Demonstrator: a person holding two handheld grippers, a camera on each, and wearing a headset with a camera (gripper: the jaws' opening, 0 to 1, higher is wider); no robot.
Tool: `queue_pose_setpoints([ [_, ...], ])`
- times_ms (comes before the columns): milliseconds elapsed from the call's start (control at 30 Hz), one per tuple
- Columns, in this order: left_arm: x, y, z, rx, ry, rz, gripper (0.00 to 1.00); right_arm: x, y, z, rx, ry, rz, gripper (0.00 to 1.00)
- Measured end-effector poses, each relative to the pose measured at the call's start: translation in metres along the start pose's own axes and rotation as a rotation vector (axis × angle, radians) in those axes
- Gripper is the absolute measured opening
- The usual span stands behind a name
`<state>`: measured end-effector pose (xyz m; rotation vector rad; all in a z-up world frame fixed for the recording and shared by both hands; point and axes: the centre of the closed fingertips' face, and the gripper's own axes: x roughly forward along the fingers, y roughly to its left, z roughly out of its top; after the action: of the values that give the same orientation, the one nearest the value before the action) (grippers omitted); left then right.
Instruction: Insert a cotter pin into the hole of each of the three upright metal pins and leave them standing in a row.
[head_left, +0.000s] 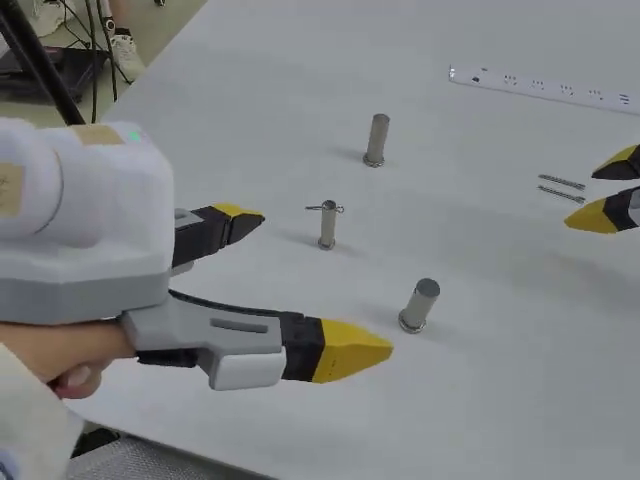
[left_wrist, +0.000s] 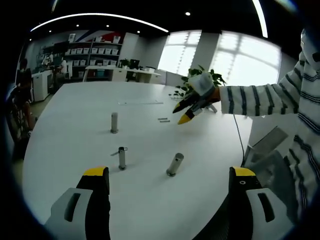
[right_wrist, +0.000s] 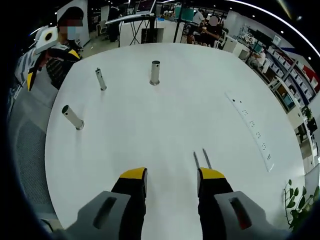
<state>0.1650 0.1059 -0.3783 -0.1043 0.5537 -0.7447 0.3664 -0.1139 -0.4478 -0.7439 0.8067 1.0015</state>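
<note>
Left gripper (head_left: 326, 282): fingers spread wide, holding nothing. The three metal pins (head_left: 327, 225) stand on the surface (head_left: 250, 110) just ahead of them, and the head view shows a cotter pin (head_left: 325, 208) through the middle one. Right gripper (head_left: 585, 197): fingers parted, empty; its own view places two loose cotter pins (right_wrist: 201, 159) flat at one fingertip.

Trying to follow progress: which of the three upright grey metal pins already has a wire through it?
The middle grey metal pin: a thin wire cotter pin crosses its top. The far pin and near pin are bare.
</note>
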Motion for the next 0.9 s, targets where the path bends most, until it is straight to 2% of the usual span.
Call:
queue_pose_setpoints([
  [167,0.002,0.001,-0.001,-0.004,0.006,0.003,0.99,0.017,-0.012,-0.008,0.000,0.035,-0.018,0.27],
  [400,0.004,0.003,-0.002,0.000,0.021,0.001,0.99,0.034,-0.027,-0.016,0.032,0.060,-0.018,0.25],
  [533,0.004,0.005,0.000,0.000,0.022,0.005,0.99,0.038,-0.035,-0.018,0.052,0.069,-0.029,0.23],
  [667,0.005,0.004,0.001,-0.005,0.021,0.008,0.99,0.042,-0.043,-0.019,0.056,0.071,-0.040,0.16],
  [767,0.006,0.004,0.000,-0.010,0.025,0.008,0.99,0.044,-0.046,-0.019,0.060,0.077,-0.033,0.16],
  [900,0.006,0.004,-0.001,-0.020,0.029,0.009,0.97,0.043,-0.042,-0.020,0.061,0.093,-0.032,0.13],
])
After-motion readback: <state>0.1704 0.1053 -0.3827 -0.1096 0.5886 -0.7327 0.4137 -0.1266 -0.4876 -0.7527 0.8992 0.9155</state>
